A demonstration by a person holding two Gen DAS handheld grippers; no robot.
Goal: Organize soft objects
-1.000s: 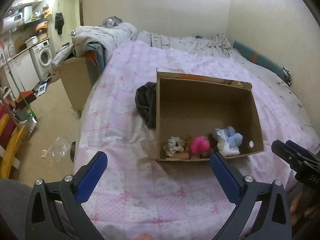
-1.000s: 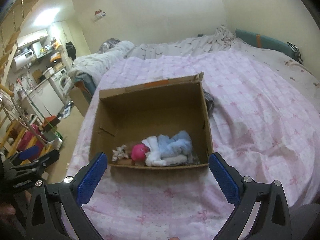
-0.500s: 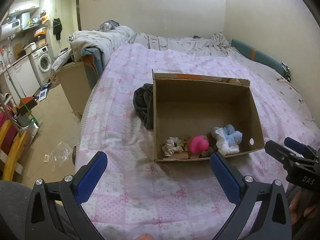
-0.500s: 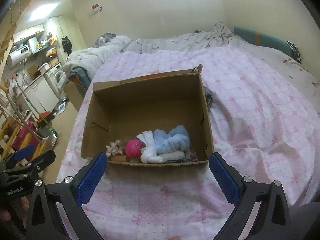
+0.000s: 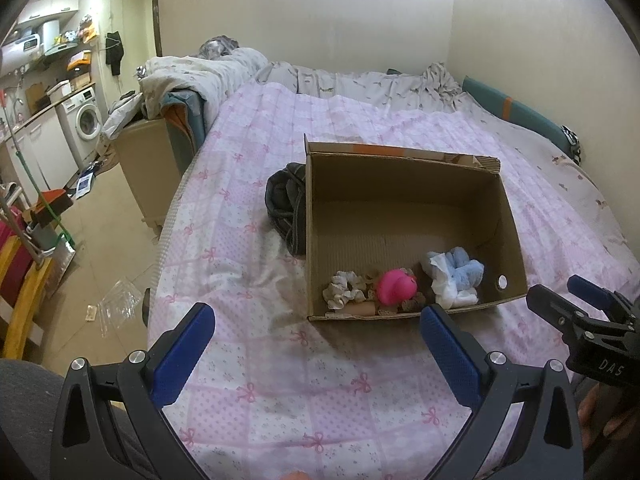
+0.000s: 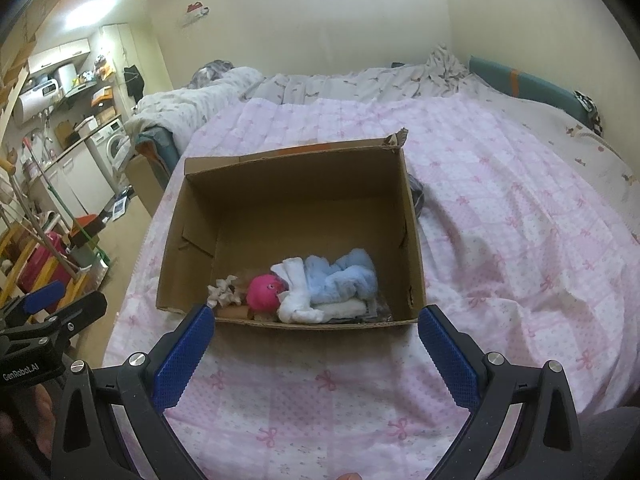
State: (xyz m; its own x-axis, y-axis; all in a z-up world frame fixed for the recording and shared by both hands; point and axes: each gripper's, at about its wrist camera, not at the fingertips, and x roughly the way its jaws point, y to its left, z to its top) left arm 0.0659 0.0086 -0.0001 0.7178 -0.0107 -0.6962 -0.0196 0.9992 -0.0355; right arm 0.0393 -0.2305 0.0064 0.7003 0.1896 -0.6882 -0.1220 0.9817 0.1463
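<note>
An open cardboard box (image 5: pixel 404 168) (image 6: pixel 296 160) stands on the pink bed. Along its near wall lie a pink plush toy (image 5: pixel 396 286) (image 6: pixel 262 292), a blue and white fluffy cloth (image 5: pixel 456 276) (image 6: pixel 340 280) and a pale scrunchie (image 5: pixel 344 290) (image 6: pixel 222 292). A dark grey bundle (image 5: pixel 286 204) lies on the bed against the box's left side. My left gripper (image 5: pixel 316 344) is open and empty, held in front of the box. My right gripper (image 6: pixel 316 344) is open and empty too, just short of the box's near wall; it also shows in the left wrist view (image 5: pixel 576 312).
The bed's left edge (image 5: pixel 168 240) drops to a floor with a plastic bag (image 5: pixel 116 304). A cardboard cabinet (image 5: pixel 148 168) piled with bedding stands beside the bed. Rumpled grey sheets (image 5: pixel 360 80) lie at the far end, with walls behind and to the right.
Both grippers have drawn back and risen slightly, so the box sits a bit farther off. Both stay open and nothing in the box has moved.
</note>
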